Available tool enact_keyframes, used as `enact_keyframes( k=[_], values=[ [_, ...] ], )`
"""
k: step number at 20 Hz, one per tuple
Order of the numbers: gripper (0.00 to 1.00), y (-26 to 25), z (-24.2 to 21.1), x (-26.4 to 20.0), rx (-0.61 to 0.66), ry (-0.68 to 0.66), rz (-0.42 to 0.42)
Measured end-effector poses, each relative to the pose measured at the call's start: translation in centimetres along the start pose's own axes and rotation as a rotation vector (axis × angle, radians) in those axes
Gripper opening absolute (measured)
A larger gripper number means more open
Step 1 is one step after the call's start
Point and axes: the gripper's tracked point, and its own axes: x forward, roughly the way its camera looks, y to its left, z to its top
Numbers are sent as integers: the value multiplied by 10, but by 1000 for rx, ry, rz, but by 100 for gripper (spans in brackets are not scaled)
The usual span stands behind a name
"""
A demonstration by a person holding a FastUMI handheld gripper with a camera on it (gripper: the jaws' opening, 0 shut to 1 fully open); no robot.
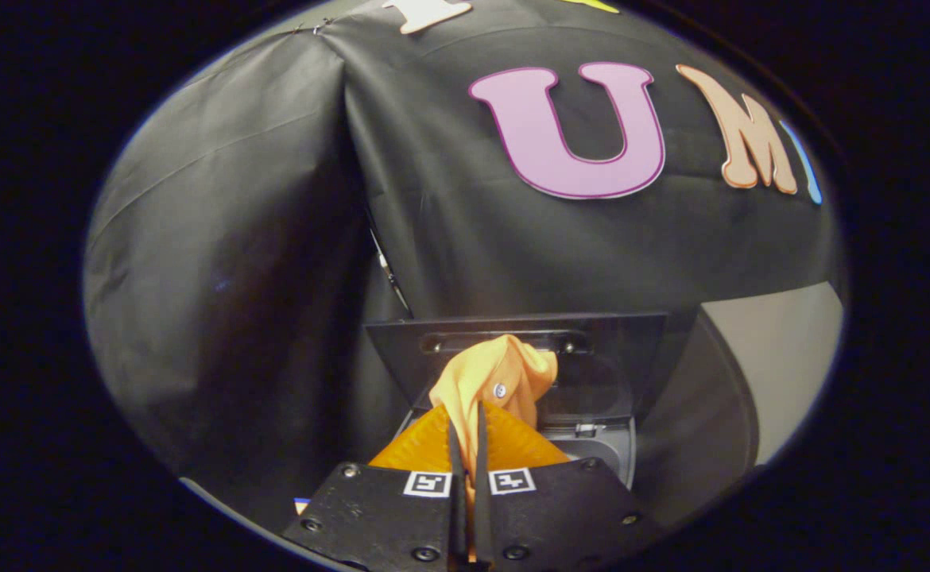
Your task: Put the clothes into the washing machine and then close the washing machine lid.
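I have the gripper [469, 421] pinched nearly closed on an orange garment [497, 377], both fingers [455, 469] pressing a fold of the cloth between them. The garment bunches up just ahead of the fingertips and rises above them, with a small pale button showing on its front. Beyond it stands the washing machine [604, 449], its dark lid [616, 357] raised upright at the back edge of the machine, and part of the light rim of the opening shows beside the cloth. The garment hangs in front of the lid, over the near edge of the opening; whether any of it touches the machine I cannot tell. Black cloth walls [234, 262] close in behind.
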Motion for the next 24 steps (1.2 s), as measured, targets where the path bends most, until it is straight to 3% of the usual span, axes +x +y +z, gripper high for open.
enact_keyframes(
  k=[17, 19, 24],
  values=[
    [10, 0, -9, 56, -30, -27, -57],
    [23, -5, 1, 56, -30, -74, -79],
    [75, -17, 37, 46, 47, -177, -94]
  ],
)
